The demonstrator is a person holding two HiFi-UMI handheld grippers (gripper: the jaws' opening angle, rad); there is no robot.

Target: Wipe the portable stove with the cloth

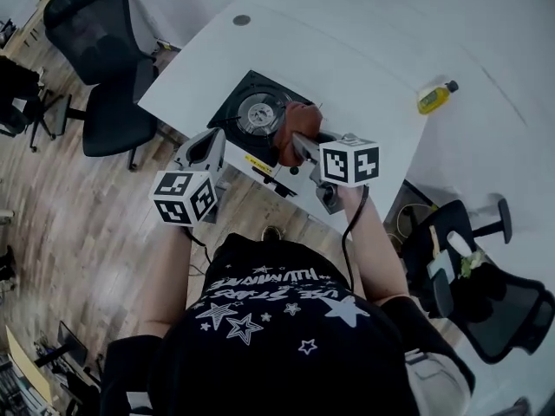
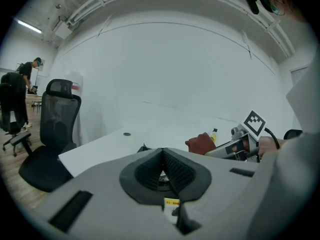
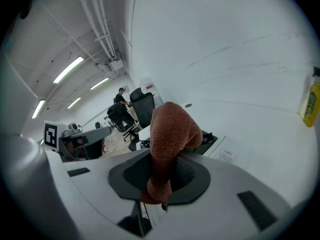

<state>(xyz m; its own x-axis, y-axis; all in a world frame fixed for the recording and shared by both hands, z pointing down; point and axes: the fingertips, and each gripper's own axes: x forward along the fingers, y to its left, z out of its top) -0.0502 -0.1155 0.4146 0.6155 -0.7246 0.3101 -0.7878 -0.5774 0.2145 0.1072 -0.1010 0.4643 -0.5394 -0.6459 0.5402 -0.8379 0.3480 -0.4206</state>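
The rust-brown cloth [image 3: 171,134] looks like nubbly, matt terry. The black portable stove [image 1: 251,83] has a dull dark top and a shiny metal burner ring [image 1: 258,113]. The white table [image 1: 364,50] is smooth and matt, and the wood-plank floor [image 1: 61,206] is faintly satiny.

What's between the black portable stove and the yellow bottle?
Bare white tabletop, in the head view, from the black portable stove to the small yellow bottle. Only the rust-brown cloth in the right tool sits at the stove's edge.
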